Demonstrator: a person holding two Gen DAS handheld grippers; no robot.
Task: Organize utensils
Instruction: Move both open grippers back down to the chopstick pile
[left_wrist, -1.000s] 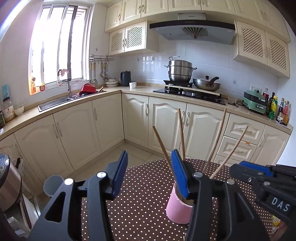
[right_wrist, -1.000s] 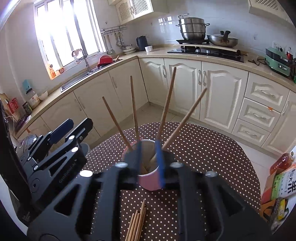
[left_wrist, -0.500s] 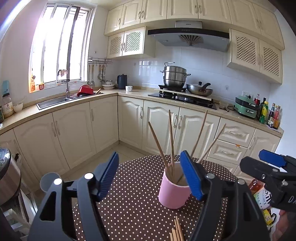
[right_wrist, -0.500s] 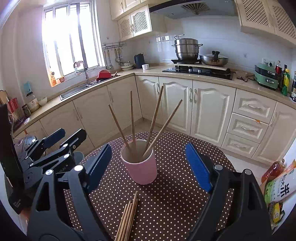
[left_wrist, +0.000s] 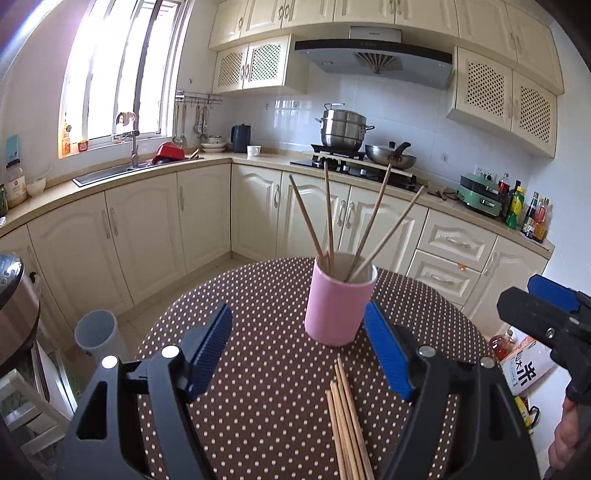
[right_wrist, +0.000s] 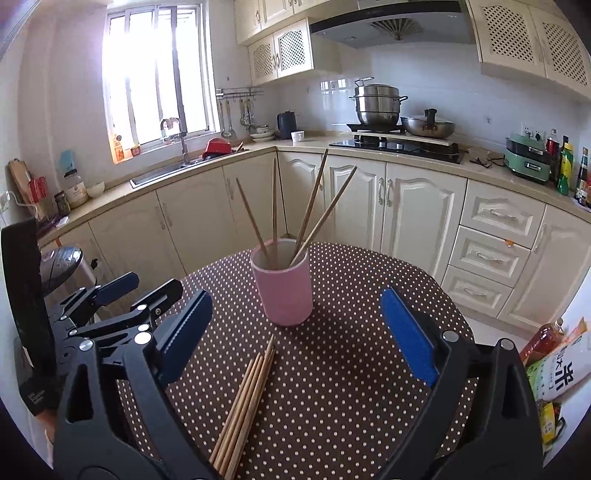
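Pink cylindrical cup (left_wrist: 338, 306) standing mid-surface holding four wooden chopsticks (left_wrist: 364, 221); both grippers' jaws opening wide, empty; loose wooden chopstick bundle (right_wrist: 245, 398) lying nearer, likely awaiting pickup next.

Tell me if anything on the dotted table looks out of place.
A bundle of loose chopsticks lies flat on the tablecloth in front of the pink cup, while four others stand splayed inside it. Nothing looks spilled or damaged.
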